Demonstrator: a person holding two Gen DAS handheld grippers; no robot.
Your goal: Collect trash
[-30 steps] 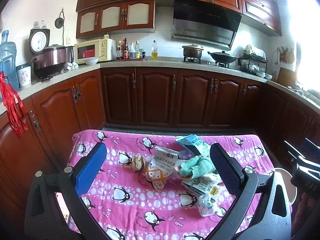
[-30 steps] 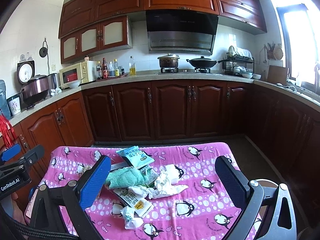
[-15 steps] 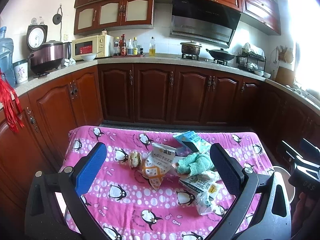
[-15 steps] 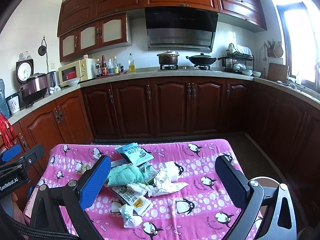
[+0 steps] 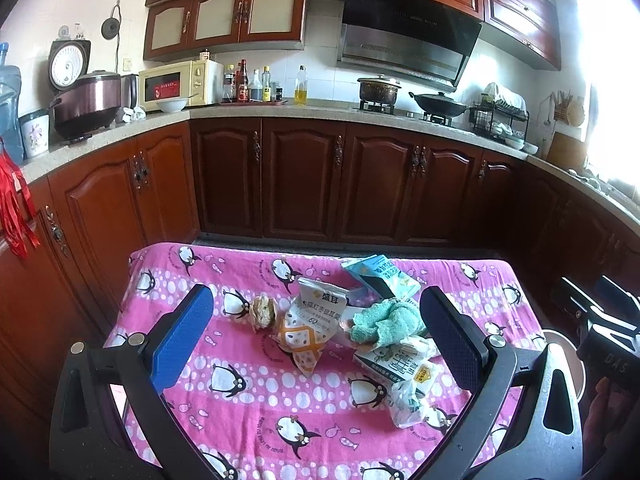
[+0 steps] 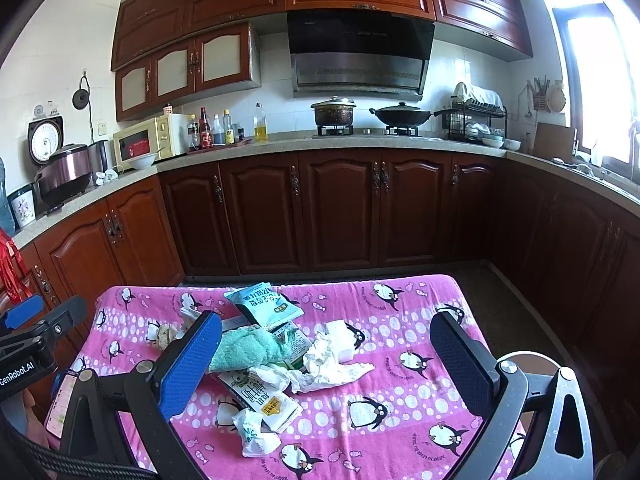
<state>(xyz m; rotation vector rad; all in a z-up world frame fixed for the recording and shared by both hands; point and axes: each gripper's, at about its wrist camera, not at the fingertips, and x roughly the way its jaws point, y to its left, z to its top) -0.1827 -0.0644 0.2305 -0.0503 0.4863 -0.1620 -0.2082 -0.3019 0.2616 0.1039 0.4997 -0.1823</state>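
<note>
The teal towel (image 6: 244,350) hides part of the milk carton (image 6: 256,396).

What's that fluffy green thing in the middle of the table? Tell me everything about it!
It is a teal terry cloth, soft and fuzzy-looking, crumpled into a long lump rather than folded. It lies in the trash pile on the pink penguin tablecloth. It rests on a printed carton, with a blue snack bag just behind it and crumpled white tissue at one side. Nothing is holding it; both tongs are open and away from it.
</note>
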